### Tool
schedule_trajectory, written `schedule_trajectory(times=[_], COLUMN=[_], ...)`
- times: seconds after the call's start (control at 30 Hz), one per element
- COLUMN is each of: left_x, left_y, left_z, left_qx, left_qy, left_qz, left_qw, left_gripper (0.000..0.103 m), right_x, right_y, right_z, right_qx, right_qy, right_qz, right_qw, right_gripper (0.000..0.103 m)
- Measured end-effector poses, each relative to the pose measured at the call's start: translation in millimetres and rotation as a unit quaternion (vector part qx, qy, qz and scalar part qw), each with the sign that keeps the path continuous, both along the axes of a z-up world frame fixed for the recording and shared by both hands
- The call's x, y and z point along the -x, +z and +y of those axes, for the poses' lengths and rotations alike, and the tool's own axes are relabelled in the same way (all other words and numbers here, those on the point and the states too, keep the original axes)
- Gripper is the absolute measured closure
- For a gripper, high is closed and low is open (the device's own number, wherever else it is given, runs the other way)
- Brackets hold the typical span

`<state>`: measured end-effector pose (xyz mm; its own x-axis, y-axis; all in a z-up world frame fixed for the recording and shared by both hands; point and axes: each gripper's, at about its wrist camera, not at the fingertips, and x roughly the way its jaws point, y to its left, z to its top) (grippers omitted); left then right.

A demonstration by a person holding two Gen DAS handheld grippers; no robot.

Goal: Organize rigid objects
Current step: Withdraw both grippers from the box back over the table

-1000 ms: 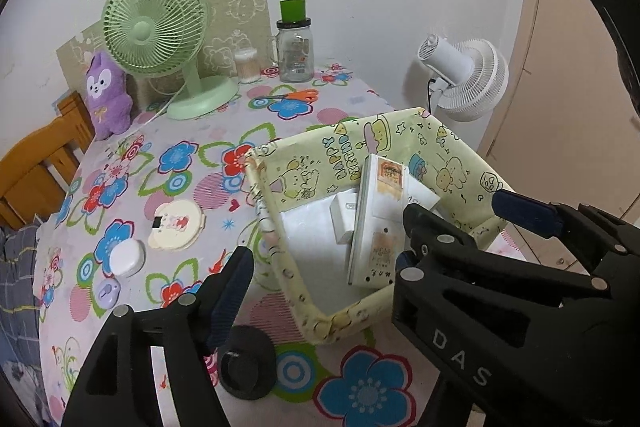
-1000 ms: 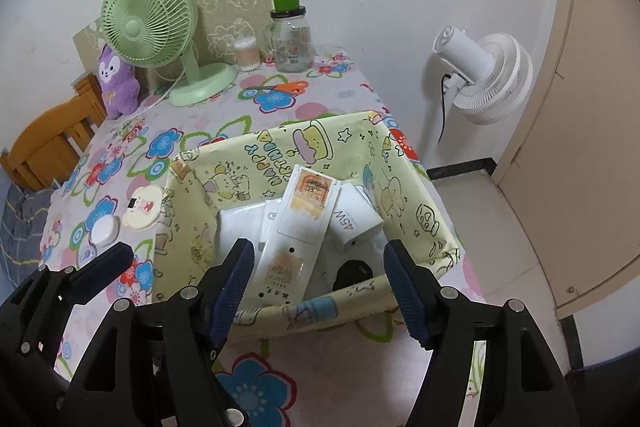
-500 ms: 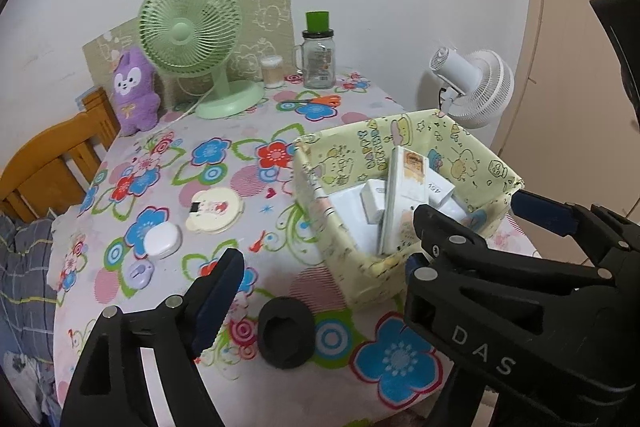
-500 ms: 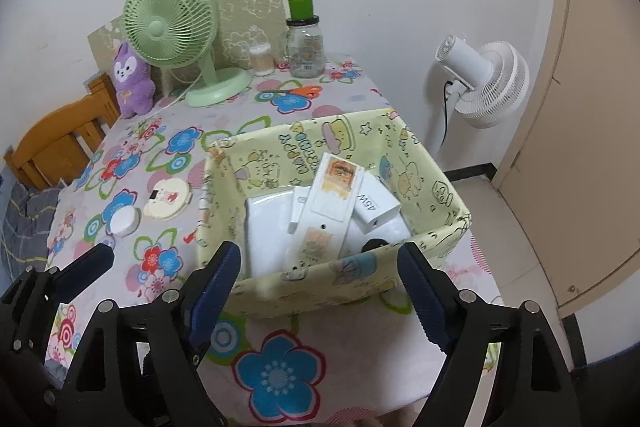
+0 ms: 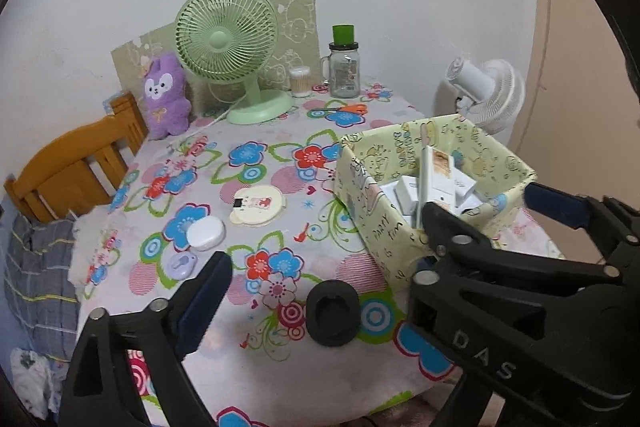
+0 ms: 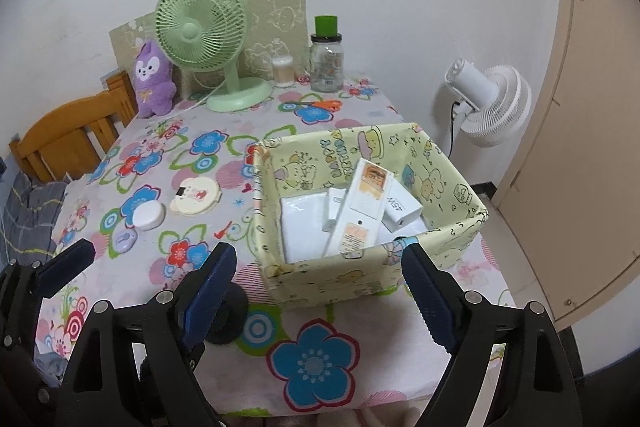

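At the back of the round table with its flower-print cloth (image 5: pixel 280 311) stands a pale green plastic desk fan (image 5: pixel 230 43), its white cord trailing over the cloth. Just beside the fan sits a purple plush toy (image 5: pixel 164 95). On the fan's other side are a small clear tub of cotton swabs (image 5: pixel 300 81) and a glass mason-jar mug with a green lid (image 5: pixel 344 67). A cream patterned board (image 6: pixel 276 11) leans against the wall. An orange wooden chair (image 5: pixel 72 163) stands by the table, and a white floor fan (image 6: pixel 494 105) stands near the beige door (image 6: pixel 592 107).
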<state>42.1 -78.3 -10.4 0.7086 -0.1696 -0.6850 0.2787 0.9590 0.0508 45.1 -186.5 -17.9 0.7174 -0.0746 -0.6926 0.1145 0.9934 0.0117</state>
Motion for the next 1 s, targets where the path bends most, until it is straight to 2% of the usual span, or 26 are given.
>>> schedule_trajectory(times=[0.17,0.57,0.7,1.0], left_x=[7,3,-1,-9], left_y=[2,-11,-18,-27], left_z=[10,49,62,78], left_qx=[0.002,0.019,0.005,-0.002], left_qy=[-0.001,0.019,0.041,0.046], left_qz=[-0.014,-0.001,0.002,0.005], left_qw=[0.9999,0.9996,0.9992,0.9989], left_gripper=[0.002,0.0,0.0,0.0], right_x=[5,3,0,-9], right_y=[1,-8,-13,-21], right_z=[15,49,60,78], right_qx=[0.006,0.006,0.009,0.014], right_qy=[-0.003,0.014,0.021,0.028], right_qz=[-0.014,-0.026,-0.025,-0.025], right_qw=[1.0,1.0,0.999,0.999], right_gripper=[0.009,0.005,0.005,0.005])
